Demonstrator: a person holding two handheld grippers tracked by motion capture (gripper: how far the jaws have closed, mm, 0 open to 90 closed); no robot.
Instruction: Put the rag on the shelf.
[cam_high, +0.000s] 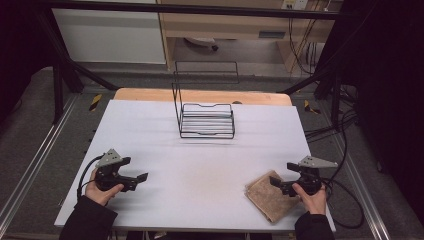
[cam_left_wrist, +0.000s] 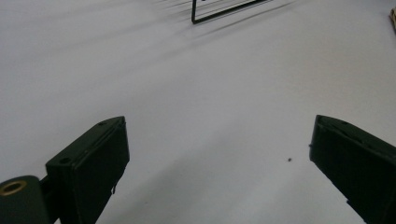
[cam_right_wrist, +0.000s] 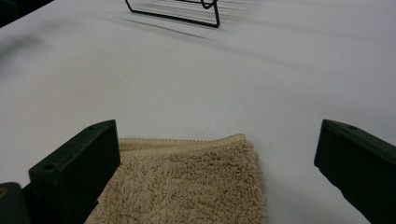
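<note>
A folded beige towel (cam_high: 267, 195) lies flat near the table's front right corner. My right gripper (cam_high: 276, 182) hovers over the towel's right part, held by a hand, jaws wide apart. In the right gripper view the towel (cam_right_wrist: 187, 186) lies below and between the open jaws, and my right gripper (cam_right_wrist: 217, 154) grips nothing. My left gripper (cam_high: 141, 178) is at the front left of the table, open and empty, pointing right. In its own view my left gripper (cam_left_wrist: 219, 149) has bare white tabletop between its jaws. A black wire rack (cam_high: 206, 116) stands at the back middle.
The white table top (cam_high: 200, 160) lies on a wooden board. The wire rack's corner (cam_left_wrist: 205, 16) appears far ahead in the left gripper view, and the rack's base (cam_right_wrist: 177, 14) far ahead in the right one. Cables trail off the right edge. Black frame posts stand at the back corners.
</note>
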